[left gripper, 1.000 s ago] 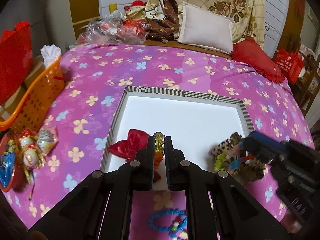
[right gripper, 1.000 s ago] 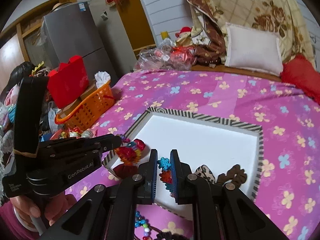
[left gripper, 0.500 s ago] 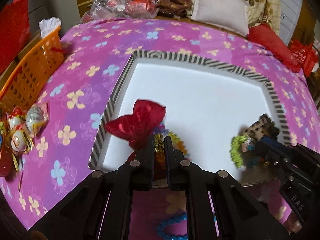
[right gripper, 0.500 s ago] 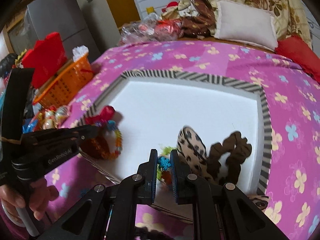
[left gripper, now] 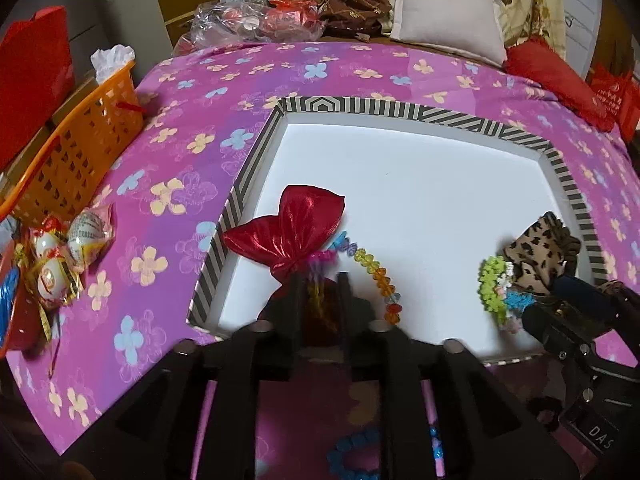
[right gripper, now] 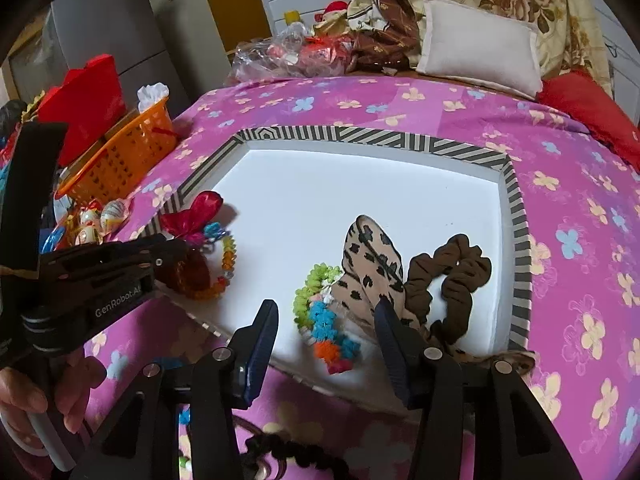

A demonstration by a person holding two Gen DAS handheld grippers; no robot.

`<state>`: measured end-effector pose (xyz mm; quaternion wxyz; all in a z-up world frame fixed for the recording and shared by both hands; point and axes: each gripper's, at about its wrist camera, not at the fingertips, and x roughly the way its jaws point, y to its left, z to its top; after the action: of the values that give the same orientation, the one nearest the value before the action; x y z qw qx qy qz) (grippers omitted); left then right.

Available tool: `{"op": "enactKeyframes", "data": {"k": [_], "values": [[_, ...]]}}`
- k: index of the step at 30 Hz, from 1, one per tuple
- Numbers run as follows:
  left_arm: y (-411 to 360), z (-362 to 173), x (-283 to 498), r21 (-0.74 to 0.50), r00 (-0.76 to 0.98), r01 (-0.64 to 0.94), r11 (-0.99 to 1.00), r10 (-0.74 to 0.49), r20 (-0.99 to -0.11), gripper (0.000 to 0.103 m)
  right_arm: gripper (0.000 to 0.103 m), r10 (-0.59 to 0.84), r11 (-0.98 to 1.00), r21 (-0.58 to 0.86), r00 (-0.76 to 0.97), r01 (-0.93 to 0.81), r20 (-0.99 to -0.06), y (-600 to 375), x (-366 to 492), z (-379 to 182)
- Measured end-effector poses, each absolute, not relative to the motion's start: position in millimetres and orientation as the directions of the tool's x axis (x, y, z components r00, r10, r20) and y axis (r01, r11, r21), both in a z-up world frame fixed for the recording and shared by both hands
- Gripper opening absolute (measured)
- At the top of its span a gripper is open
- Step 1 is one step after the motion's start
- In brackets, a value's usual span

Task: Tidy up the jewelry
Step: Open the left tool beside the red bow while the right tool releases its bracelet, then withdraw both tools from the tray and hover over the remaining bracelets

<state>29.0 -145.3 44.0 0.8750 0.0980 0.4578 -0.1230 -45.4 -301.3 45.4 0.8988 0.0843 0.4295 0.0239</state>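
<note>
A striped-rim tray [left gripper: 400, 110] with a white floor lies on the pink flowered bedspread. My left gripper [left gripper: 320, 300] is low over its near left corner, jaws opening. A strand of the crystal bead bracelet [left gripper: 376, 268] runs between them, and the pads stand clear of it. The bracelet rests beside a red satin bow [left gripper: 296, 228]. My right gripper [right gripper: 326, 320] is over the tray's near edge, jaws opening wide. The flower bracelet [right gripper: 324, 320] lies on the floor between its fingers, untouched. A leopard scrunchie [right gripper: 368, 260] and a brown scrunchie [right gripper: 452, 276] lie just right of it.
An orange basket [left gripper: 80, 148] and wrapped sweets [left gripper: 60, 252] sit left of the tray. A blue bead bracelet [left gripper: 352, 448] lies on the bedspread under the left gripper, and dark beads [right gripper: 288, 452] lie under the right one. A white pillow [right gripper: 480, 52] is at the far end.
Both grippers came down to the tray floor with a bracelet pinched in each. Now both pairs of jaws have parted and the bracelets lie on the tray.
</note>
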Motion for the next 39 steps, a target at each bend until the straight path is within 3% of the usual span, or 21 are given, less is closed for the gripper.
{"op": "enactKeyframes", "data": {"k": [1,4,7,22,29,39], "values": [[-143,46,27,0.049,0.552,0.304,0.951,-0.134,-0.823,0.04,0.048,0.117,0.984,0.174,0.635,0.027,-0.764,-301,-48,48],[-139,54,18,0.051,0.577,0.299,0.953,-0.138,-0.805,0.052,0.048,0.108,0.986,0.164,0.656,0.024,-0.747,-299,-62,57],[-134,64,6,0.06,0.603,0.298,0.953,-0.139,-0.785,0.057,0.048,0.103,0.986,0.165,0.68,0.026,-0.726,-299,-80,68],[-115,84,-75,0.037,0.632,0.306,0.951,-0.174,-0.755,0.058,0.049,0.058,0.983,0.165,0.712,0.083,-0.7,-291,-157,77],[-108,85,-103,0.036,0.64,0.298,0.954,-0.172,-0.749,0.059,0.057,0.049,0.984,0.157,0.725,0.083,-0.688,-285,-180,81],[-95,80,-125,0.009,0.63,0.279,0.96,-0.176,-0.756,0.059,0.057,0.049,0.985,0.153,0.729,0.077,-0.683,-273,-204,83]]}}
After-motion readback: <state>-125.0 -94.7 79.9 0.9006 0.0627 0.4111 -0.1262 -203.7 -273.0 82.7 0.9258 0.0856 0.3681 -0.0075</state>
